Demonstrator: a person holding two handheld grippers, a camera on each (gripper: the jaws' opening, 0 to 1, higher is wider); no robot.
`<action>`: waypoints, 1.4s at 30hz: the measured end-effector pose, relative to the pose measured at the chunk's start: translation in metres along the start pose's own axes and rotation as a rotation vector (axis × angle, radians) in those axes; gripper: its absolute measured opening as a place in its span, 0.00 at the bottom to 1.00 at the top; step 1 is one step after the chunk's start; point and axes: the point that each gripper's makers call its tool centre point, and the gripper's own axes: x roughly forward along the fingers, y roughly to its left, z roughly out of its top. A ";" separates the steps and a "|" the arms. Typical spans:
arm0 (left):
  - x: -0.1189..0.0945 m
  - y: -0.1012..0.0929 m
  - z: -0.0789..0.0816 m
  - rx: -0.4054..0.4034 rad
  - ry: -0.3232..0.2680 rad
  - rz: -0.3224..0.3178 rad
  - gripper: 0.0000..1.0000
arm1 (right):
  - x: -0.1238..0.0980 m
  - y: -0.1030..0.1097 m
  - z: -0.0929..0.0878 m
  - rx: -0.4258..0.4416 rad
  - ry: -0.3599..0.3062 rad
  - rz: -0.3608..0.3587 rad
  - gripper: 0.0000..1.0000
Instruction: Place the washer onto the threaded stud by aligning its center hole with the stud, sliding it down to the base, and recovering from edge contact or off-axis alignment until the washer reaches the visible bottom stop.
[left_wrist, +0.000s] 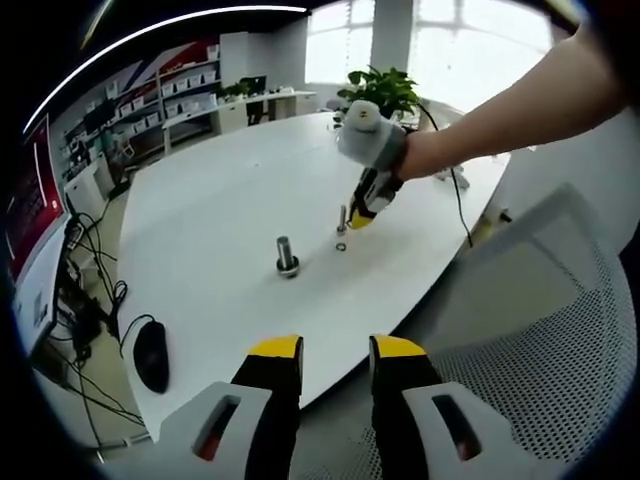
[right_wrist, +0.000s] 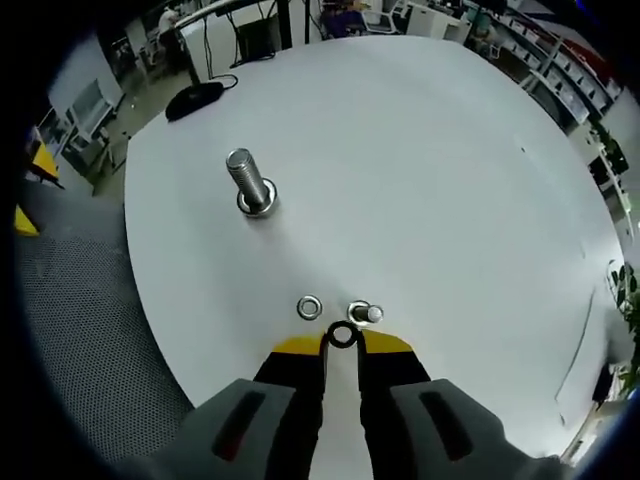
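On the white table (right_wrist: 450, 150) — two studs: a large threaded stud (right_wrist: 247, 178) standing apart, and a small stud (right_wrist: 367, 313) just beyond the right gripper (right_wrist: 342, 345). Two washers — one washer (right_wrist: 343, 336) pinched between its narrow jaws, a loose washer (right_wrist: 309, 306) beside the small stud. The left gripper (left_wrist: 336, 352), jaws parted and holding nothing, hangs off the table's near edge; bare tabletop surrounds the large stud.

1. I see the washer (right_wrist: 342, 336), a small dark metal ring, pinched at my right gripper's (right_wrist: 342, 343) yellow tips, just beside the small stud.
2. The small threaded stud (right_wrist: 366, 313) stands upright on the white table, with another washer (right_wrist: 309, 306) lying flat just beside it.
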 end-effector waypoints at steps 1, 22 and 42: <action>0.000 0.000 0.000 -0.001 0.000 0.001 0.24 | -0.001 -0.001 0.001 0.004 -0.009 -0.001 0.14; 0.000 -0.001 -0.003 -0.005 0.011 -0.002 0.24 | -0.028 -0.008 0.014 -0.019 -0.090 -0.034 0.14; 0.001 0.000 -0.004 0.003 0.017 0.007 0.24 | -0.017 -0.014 0.018 -0.044 -0.064 -0.054 0.14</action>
